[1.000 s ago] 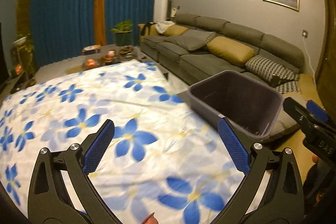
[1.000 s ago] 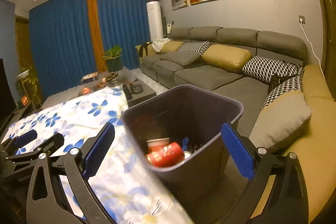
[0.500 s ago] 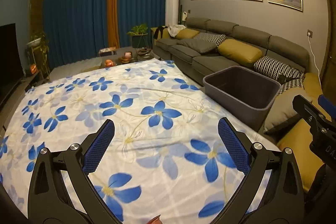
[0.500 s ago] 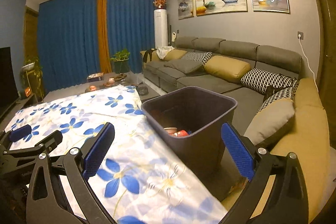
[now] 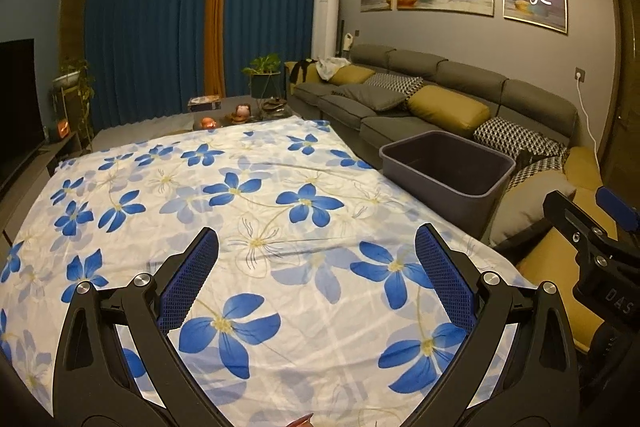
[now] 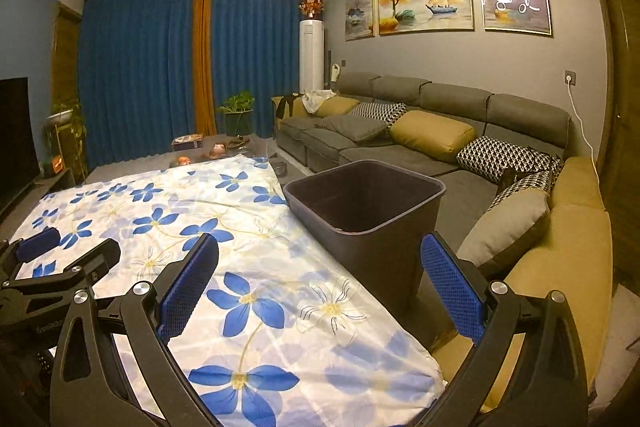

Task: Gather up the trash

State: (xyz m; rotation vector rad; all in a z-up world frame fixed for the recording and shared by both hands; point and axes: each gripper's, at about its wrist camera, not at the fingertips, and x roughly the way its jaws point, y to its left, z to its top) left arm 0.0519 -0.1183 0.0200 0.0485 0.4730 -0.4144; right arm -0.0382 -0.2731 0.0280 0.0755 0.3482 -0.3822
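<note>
text: "DAS" (cut off) | on: right gripper (image 5: 612,297) body | else: none legible

The dark grey, open-topped trash bin (image 6: 372,223) stands upright at the right edge of the flower-print tablecloth (image 6: 224,267), between it and the sofa, with only a sliver of red showing inside.

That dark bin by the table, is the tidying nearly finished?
It looks close to finished. The floral tablecloth shows no litter anywhere in view. The bin stands beside the table's edge with a sliver of something red visible inside. Nothing is in hand: the left tool and right tool are both open and empty. I see nothing left to collect here.
</note>
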